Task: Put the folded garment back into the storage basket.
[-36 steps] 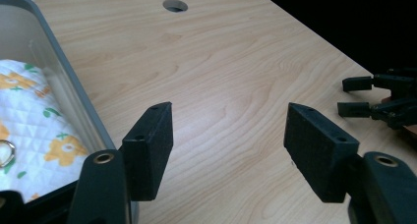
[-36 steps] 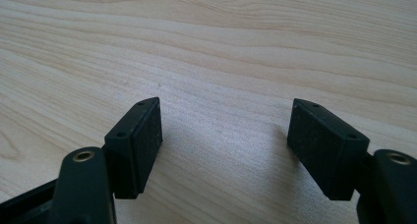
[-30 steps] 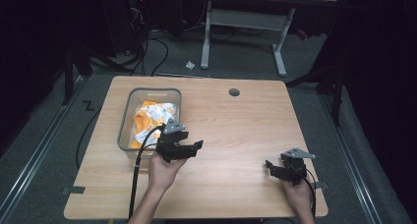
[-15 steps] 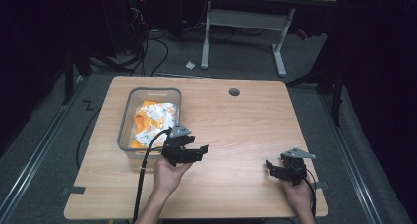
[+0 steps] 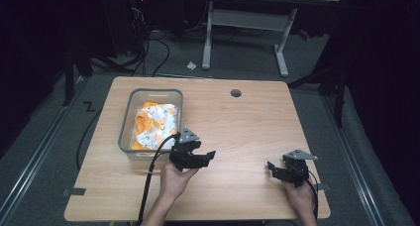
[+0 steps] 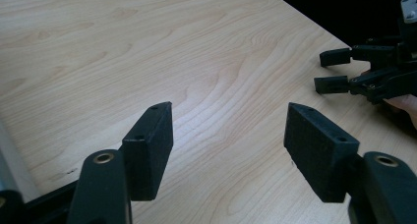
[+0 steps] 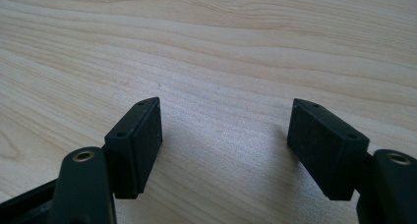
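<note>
A clear plastic bin [image 5: 128,118] is seen on the left part of the wooden counter [image 5: 247,122], and a crumpled cloth [image 5: 154,123], white with orange and green print, is bundled inside it. The cloth is the nearest thing to the left hand-held gripper [image 5: 207,156], which is held just beside the bin's near right corner, above the counter and apart from the cloth. Its jaws are spread wide with nothing between them, as is plain in the left gripper view [image 6: 228,148], where bare wood is seen through the gap. The right hand-held gripper [image 5: 271,166] is kept low near the counter's right front, well apart from the bin; its jaws are likewise parted and empty [image 7: 223,143].

The cloth is judged to be light, soft and limp. It would be expected to sag and unfold when lifted, not to keep its shape, and little risk of breakage is seen. A raised fold or a bunched ridge near the top of the heap would best be pinched, so that several layers are caught at once; a single thin edge could slip from the flat pads. The bin looks light as well and could be dragged or tipped if the cloth snags on its wall, so a lift straight upward would be advisable.
</note>
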